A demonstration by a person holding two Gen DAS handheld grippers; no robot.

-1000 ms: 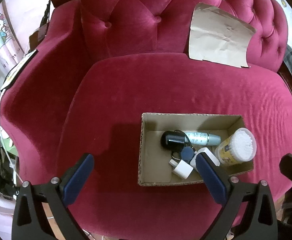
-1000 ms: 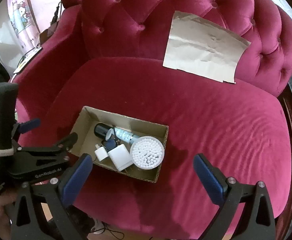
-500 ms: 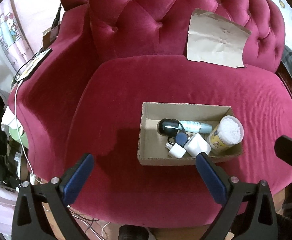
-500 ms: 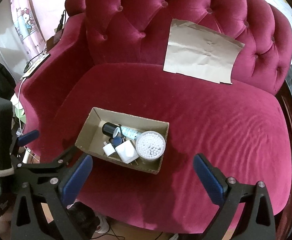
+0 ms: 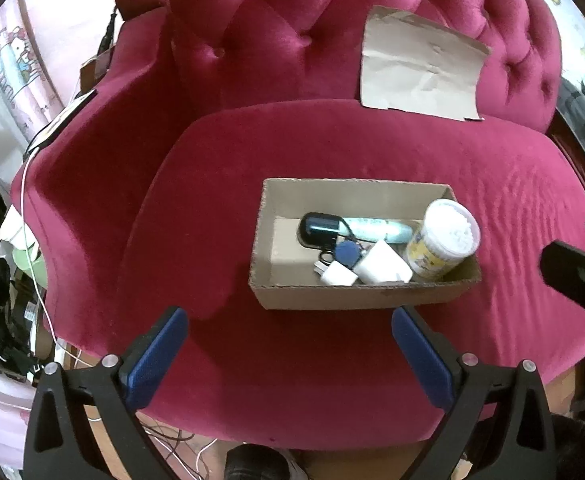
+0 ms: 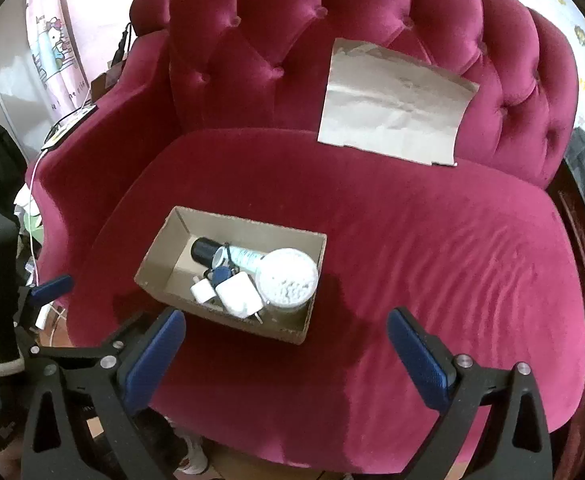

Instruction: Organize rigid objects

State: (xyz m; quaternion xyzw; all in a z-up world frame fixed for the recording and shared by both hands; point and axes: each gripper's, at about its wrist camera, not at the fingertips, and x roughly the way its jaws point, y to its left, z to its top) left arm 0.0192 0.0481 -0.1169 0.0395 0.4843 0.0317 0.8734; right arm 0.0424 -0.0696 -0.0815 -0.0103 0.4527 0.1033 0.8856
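Note:
An open cardboard box (image 5: pixel 356 294) sits on the red velvet seat; it also shows in the right wrist view (image 6: pixel 160 258). Inside lie a black-capped tube (image 5: pixel 320 230), a blue tag (image 5: pixel 348 254), two white chargers (image 5: pixel 380 268) and a jar of cotton swabs (image 5: pixel 446 240) (image 6: pixel 288 278). My left gripper (image 5: pixel 288 354) is open and empty, held in front of the box. My right gripper (image 6: pixel 286 354) is open and empty, right of the left one and near the seat's front edge.
A flat cardboard sheet (image 5: pixel 420 64) leans on the tufted backrest. The armrest (image 5: pixel 76 152) rises on the left with cables and clutter beyond it. The seat's front edge (image 5: pixel 292 432) drops to the floor.
Both grippers have pulled back and up from the seat, so the box looks smaller and farther. Nothing in the box has moved.

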